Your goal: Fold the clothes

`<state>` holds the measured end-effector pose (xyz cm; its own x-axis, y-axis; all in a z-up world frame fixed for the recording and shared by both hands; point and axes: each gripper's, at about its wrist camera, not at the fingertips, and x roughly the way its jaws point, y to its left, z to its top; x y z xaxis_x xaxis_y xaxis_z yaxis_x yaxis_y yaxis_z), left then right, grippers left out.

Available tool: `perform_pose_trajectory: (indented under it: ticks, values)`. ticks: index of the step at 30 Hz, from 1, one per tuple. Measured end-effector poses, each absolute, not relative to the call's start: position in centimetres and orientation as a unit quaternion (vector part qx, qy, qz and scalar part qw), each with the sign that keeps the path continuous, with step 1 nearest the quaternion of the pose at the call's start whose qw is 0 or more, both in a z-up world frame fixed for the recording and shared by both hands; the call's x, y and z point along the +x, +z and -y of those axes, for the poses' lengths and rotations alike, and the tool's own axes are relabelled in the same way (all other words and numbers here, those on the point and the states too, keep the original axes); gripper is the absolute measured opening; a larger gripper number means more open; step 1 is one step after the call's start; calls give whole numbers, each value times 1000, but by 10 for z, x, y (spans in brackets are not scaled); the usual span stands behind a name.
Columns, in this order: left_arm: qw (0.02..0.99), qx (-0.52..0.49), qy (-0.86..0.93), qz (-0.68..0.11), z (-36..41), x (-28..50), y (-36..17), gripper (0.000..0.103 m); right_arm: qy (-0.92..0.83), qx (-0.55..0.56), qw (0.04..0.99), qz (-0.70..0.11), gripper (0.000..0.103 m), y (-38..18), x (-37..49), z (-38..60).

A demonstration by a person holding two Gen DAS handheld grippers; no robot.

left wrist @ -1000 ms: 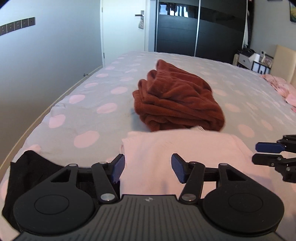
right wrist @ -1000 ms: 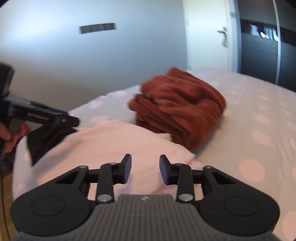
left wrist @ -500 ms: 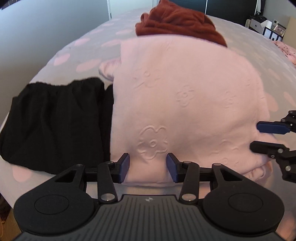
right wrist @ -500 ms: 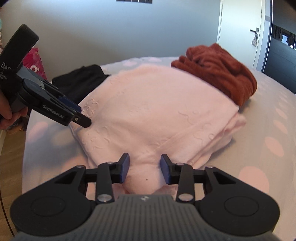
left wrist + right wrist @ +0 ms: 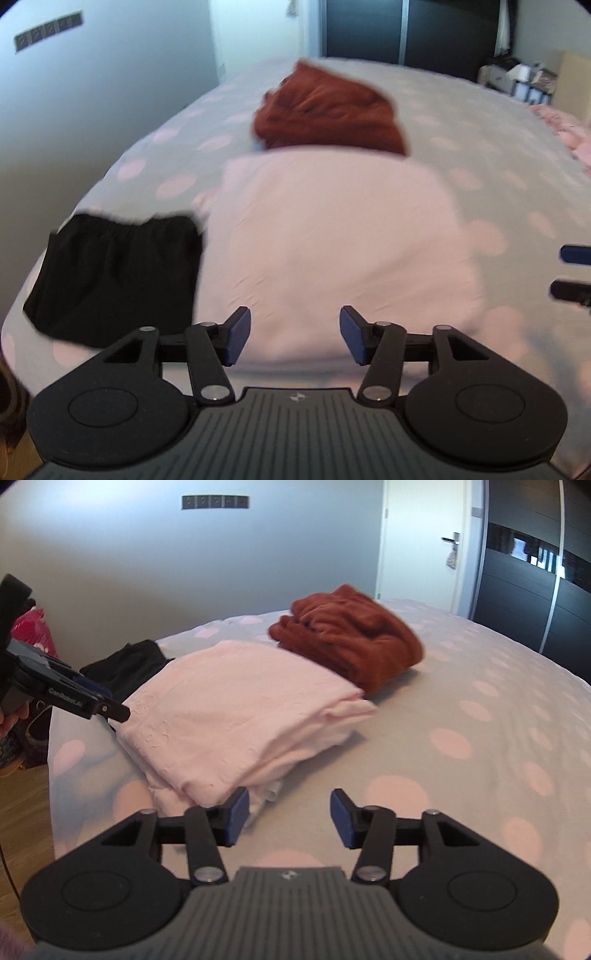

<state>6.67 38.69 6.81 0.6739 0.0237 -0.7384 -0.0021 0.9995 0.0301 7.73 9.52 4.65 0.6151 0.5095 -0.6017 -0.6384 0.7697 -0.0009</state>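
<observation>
The pink garment [image 5: 240, 716] lay folded on the bed [image 5: 480, 738]; both claws, left [image 5: 294, 334] and right [image 5: 286, 818], were opening, empty (release step, apparently). Next likely: the black garment [image 5: 114, 280].

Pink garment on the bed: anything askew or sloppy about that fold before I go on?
Mostly tidy. The pink garment lies folded flat, but at its near right corner the lower layers and a small white tab poke out from under the top layer. The rust-brown garment behind it is a looser, rumpled pile. Both grippers are opening, with nothing between their fingers.

Spotted bed [image 5: 480, 738], white door [image 5: 424, 542], dark wardrobe [image 5: 535, 602]
</observation>
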Motion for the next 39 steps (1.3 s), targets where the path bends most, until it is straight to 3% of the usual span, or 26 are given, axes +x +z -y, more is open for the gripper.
perform_pose_trajectory:
  ticks: [7, 9, 14, 18, 28, 39]
  values:
    - [949, 74, -75, -299, -270, 75, 167, 72, 265, -86, 919, -279, 71, 101, 42, -11]
    - [956, 101, -91, -258, -233, 68, 190, 76, 247, -82, 928, -266, 89, 115, 30, 15]
    - [965, 115, -120, -202, -150, 43, 211, 80, 211, -66, 941, -257, 91, 134, -2, 77]
    - [968, 91, -133, -191, -96, 21, 204, 81, 181, -77, 951, -240, 100, 134, -28, 121]
    - [972, -22, -110, -207, -11, -37, 157, 81, 66, -54, 968, -237, 101, 117, -67, 200]
    - [961, 26, -94, -260, 30, -55, 84, 82, -30, -9, 969, -245, 102, 82, -87, 235]
